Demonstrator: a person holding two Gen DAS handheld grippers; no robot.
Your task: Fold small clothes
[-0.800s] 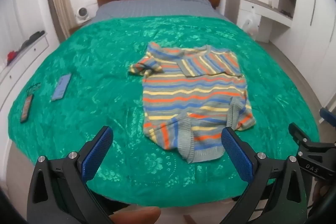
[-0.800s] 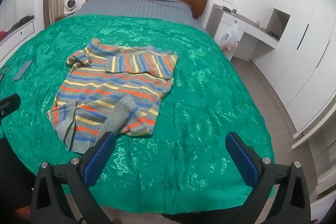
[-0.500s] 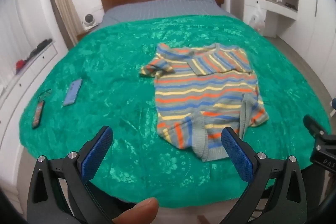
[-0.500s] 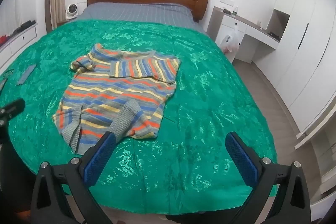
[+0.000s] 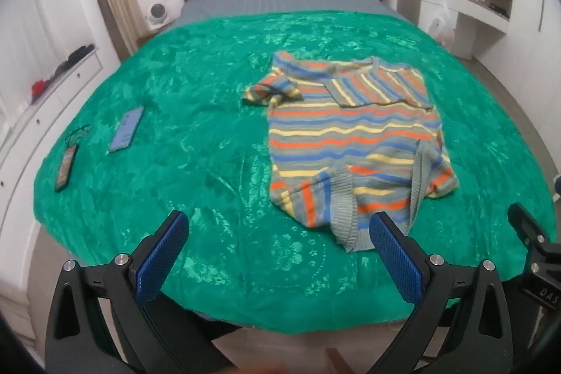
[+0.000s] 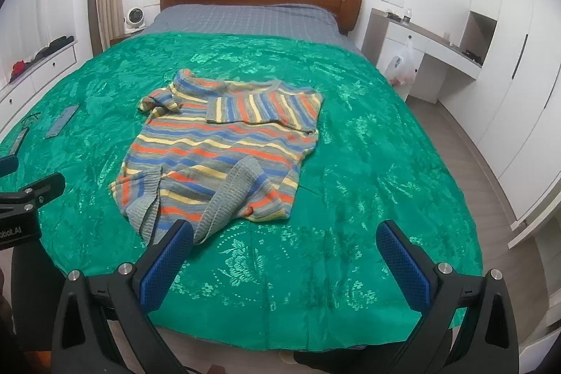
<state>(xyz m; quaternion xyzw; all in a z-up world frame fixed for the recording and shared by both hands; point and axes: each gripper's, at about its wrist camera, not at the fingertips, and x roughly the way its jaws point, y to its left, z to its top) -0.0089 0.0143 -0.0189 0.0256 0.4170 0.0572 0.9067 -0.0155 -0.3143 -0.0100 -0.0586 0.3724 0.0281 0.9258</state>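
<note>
A green bedspread [image 5: 196, 114] covers the bed to its near edge, with wide bare cloth all around the striped sweater [image 5: 354, 142], which lies crumpled just right of its middle. Left gripper [image 5: 280, 255] and right gripper [image 6: 285, 263] hover over that edge, jaws wide apart, holding nothing

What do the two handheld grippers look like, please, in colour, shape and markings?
Both the left gripper and the right gripper have black angular frames with triangular cut-outs and silver bolts. Their jaws carry long blue pads with a fine dimpled texture. White lettering shows on each gripper's black mount, only partly readable.
</note>
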